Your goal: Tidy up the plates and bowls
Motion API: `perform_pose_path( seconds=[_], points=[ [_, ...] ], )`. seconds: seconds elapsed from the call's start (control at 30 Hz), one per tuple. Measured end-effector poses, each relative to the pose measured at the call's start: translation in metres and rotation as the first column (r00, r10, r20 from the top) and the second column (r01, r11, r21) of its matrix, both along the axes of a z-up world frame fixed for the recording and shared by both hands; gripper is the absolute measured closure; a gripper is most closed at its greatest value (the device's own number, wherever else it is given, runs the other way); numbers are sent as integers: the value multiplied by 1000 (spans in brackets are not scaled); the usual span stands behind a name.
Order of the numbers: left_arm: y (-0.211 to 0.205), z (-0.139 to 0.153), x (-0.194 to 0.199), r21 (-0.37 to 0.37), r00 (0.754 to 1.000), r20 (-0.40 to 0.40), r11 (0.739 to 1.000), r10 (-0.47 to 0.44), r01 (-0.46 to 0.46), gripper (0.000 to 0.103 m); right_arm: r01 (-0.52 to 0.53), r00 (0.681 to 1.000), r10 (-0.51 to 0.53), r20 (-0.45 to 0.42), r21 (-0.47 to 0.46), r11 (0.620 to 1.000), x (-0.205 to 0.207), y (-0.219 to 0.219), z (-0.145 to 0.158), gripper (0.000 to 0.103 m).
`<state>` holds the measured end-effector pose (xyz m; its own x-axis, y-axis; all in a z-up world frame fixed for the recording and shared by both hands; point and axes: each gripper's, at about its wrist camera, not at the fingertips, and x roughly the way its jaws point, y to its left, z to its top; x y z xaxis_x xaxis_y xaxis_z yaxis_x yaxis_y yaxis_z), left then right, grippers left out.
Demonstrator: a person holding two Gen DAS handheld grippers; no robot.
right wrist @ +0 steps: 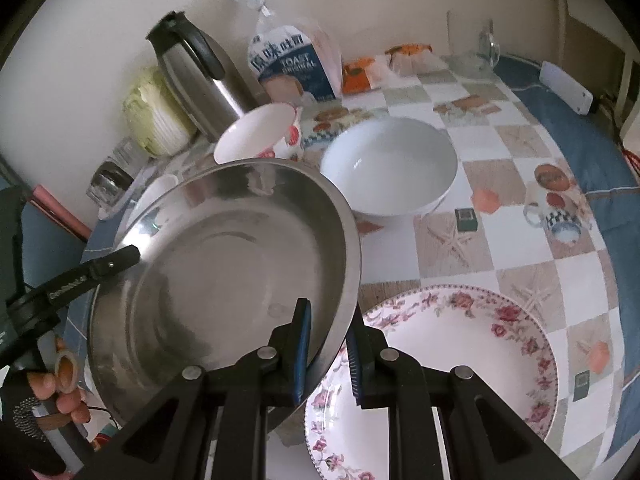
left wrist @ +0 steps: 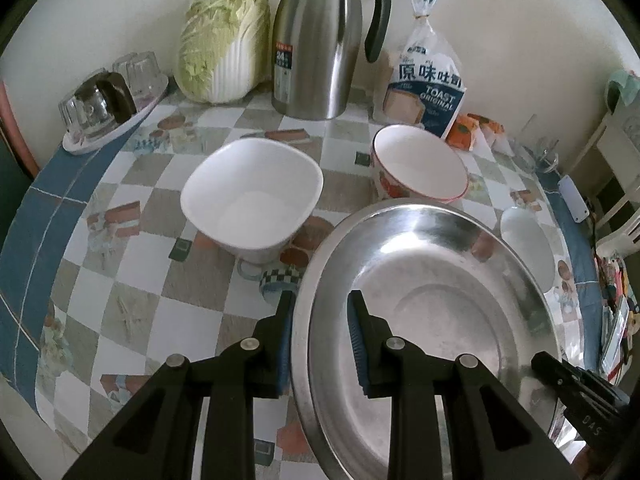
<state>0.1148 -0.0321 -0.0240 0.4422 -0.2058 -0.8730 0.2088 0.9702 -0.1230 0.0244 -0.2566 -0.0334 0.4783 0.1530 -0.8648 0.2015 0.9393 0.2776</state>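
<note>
A large steel bowl (left wrist: 432, 304) (right wrist: 224, 264) is held tilted above the table by both grippers. My left gripper (left wrist: 320, 308) is shut on its left rim. My right gripper (right wrist: 328, 320) is shut on its right rim, above a floral plate (right wrist: 460, 368). A square white bowl (left wrist: 252, 200) stands left of the steel bowl. A red-patterned bowl (left wrist: 420, 164) (right wrist: 260, 132) stands behind it. A round white bowl (right wrist: 388, 164) (left wrist: 528, 240) sits to its right.
Along the wall stand a steel thermos (left wrist: 320, 44), a cabbage (left wrist: 224, 40), a toast bag (left wrist: 428, 84) and a tray of upturned glasses (left wrist: 108, 108). Orange packets (right wrist: 360, 72), glassware (right wrist: 472, 44) and a white power strip (right wrist: 564, 88) lie far right.
</note>
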Motion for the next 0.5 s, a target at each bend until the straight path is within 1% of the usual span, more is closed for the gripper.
perform_pose_path(
  seconds=[0.13, 0.33, 0.37, 0.5],
  points=[
    [2, -6, 2, -4, 1000, -27, 1000, 4, -4, 76, -7, 1000, 6, -22, -18, 1000, 2, 2, -6, 85],
    [6, -15, 5, -7, 998, -56, 1000, 9, -9, 76, -9, 999, 8, -36, -6, 1000, 5, 3, -12, 85],
    [6, -16, 5, -7, 997, -74, 1000, 15, -15, 76, -11, 999, 11, -36, -13, 1000, 6, 4, -12, 85],
    [7, -18, 6, -5, 997, -82, 1000, 16, -16, 76, -19, 999, 17, -40, -35, 999, 7, 7, -12, 85]
  ],
)
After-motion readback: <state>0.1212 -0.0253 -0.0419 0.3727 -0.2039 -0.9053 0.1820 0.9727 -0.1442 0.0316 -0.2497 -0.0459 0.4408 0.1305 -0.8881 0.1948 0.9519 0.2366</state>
